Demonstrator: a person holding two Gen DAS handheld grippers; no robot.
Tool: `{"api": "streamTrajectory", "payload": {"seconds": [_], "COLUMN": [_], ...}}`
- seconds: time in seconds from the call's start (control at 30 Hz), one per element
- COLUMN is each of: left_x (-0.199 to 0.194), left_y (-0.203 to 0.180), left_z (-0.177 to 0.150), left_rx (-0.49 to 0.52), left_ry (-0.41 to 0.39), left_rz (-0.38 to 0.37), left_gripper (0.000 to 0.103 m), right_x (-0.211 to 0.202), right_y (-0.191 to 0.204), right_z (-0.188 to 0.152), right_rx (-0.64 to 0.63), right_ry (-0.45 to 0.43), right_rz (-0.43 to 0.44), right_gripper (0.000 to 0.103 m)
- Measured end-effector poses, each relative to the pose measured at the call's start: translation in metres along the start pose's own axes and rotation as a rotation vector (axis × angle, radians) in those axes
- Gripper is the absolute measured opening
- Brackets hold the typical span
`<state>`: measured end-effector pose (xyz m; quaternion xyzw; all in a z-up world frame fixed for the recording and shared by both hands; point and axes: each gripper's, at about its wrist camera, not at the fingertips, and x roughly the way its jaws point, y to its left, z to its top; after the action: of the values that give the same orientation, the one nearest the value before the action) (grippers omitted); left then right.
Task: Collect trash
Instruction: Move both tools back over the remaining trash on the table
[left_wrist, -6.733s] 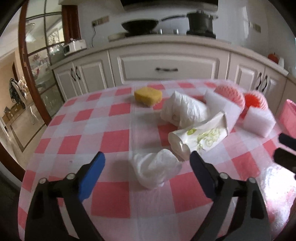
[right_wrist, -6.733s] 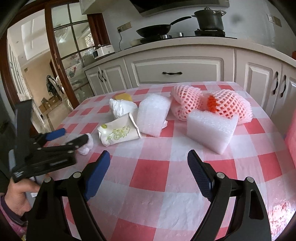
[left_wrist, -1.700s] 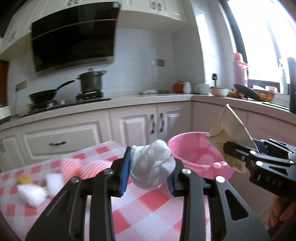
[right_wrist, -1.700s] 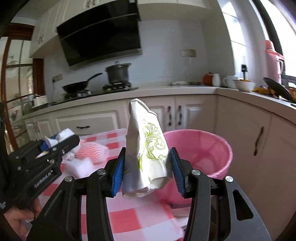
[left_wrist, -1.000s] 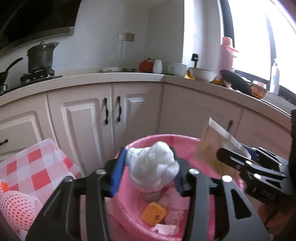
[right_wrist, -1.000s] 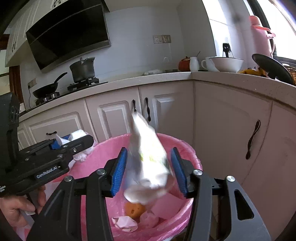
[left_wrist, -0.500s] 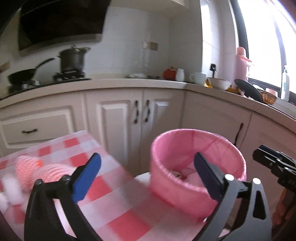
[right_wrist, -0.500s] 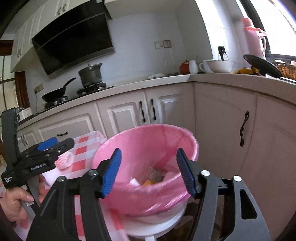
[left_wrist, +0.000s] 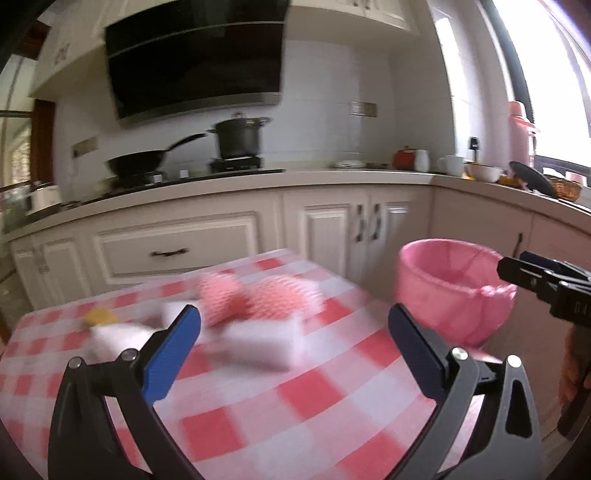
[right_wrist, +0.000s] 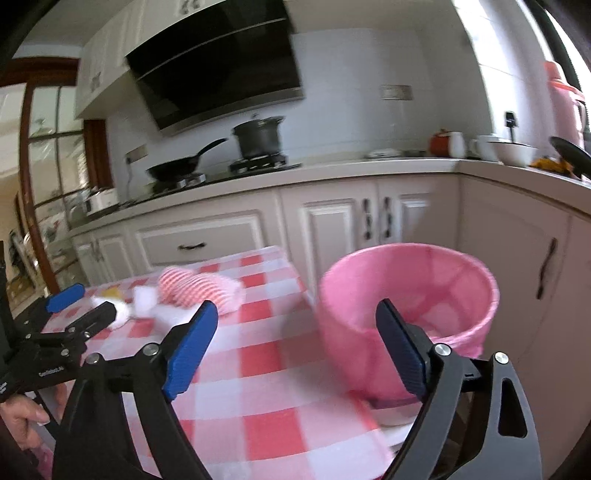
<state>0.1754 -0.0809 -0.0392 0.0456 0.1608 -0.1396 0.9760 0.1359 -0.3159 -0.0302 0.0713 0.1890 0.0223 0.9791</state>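
- The left claw (left_wrist: 293, 334) stands wide apart with nothing between its blue pads; a second ago it clamped a white tissue wad over the pink-lined bin (left_wrist: 452, 286). That wad is gone from its grip, so by my judgement it has been dropped into the bin.
- The left claw now faces back over the table (left_wrist: 314, 398), with the bin off to its right.
- Left of the bin, near the table's far side, the remaining trash lies blurred: a yellow sponge (left_wrist: 99, 315) farthest from the bin, a crumpled white tissue (left_wrist: 114, 334) just beside it, then white foam blocks (left_wrist: 266, 341) and the pink net sleeves (left_wrist: 258, 299) nearest the bin.
- The right claw (right_wrist: 295, 347) is opening, nothing between its pads; the printed paper cup it gripped a second ago is no longer there, presumably also in the bin.
- From the right wrist view the bin stands just off the table's right edge, directly ahead of the right claw; its contents are hidden by the rim at this angle.
- Meaning for the task: two pieces look delivered, both claws are free, and several pieces left of the bin have yet to be collected. The next step is probably a return to the table.
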Motion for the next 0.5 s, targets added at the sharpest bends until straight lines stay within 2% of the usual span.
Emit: {"api": "streamTrajectory", "payload": {"seconds": [0.23, 0.5], "left_x": [-0.04, -0.05], "left_y": [0.069, 0.103], "left_z": [-0.035, -0.045], "left_rx": [-0.138, -0.182], "left_ry": [0.036, 0.061], "left_rz": [0.127, 0.253], "left_gripper": [0.098, 0.098], "right_x": [0.012, 0.05], "right_y": [0.062, 0.135], "right_z": [-0.019, -0.024], "right_rx": [-0.067, -0.198], "right_ry": [0.08, 0.12], "right_rz": [0.11, 0.217], "right_gripper": [0.084, 0.084]}}
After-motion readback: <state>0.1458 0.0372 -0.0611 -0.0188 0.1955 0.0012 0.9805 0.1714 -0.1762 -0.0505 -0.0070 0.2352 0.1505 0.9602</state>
